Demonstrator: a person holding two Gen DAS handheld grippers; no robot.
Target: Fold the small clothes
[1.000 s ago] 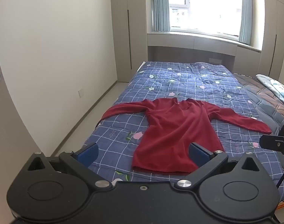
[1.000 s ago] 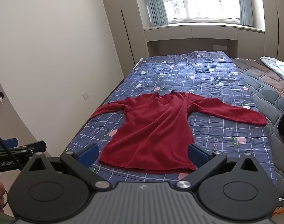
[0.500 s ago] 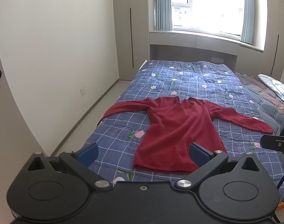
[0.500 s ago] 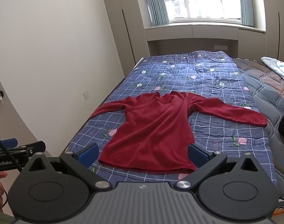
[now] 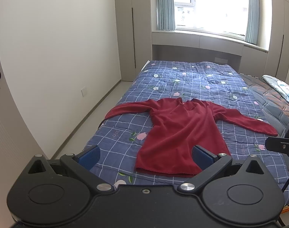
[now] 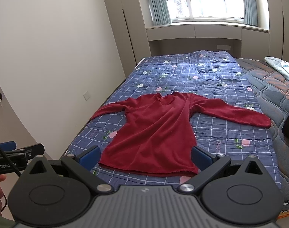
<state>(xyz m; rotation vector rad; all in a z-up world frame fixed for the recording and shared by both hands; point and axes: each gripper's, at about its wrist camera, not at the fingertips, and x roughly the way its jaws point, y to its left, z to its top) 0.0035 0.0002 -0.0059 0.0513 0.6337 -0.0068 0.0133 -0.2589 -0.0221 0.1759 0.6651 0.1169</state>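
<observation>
Both grippers, left gripper (image 5: pixel 145 154) and right gripper (image 6: pixel 145 154), hover spread wide and empty before the flat red sweater (image 6: pixel 155 131); folding unstarted, next pinch a sleeve

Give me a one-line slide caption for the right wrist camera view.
Open right gripper hovers before a red long-sleeved top spread flat on a blue checked quilt, folding not yet begun.
</observation>
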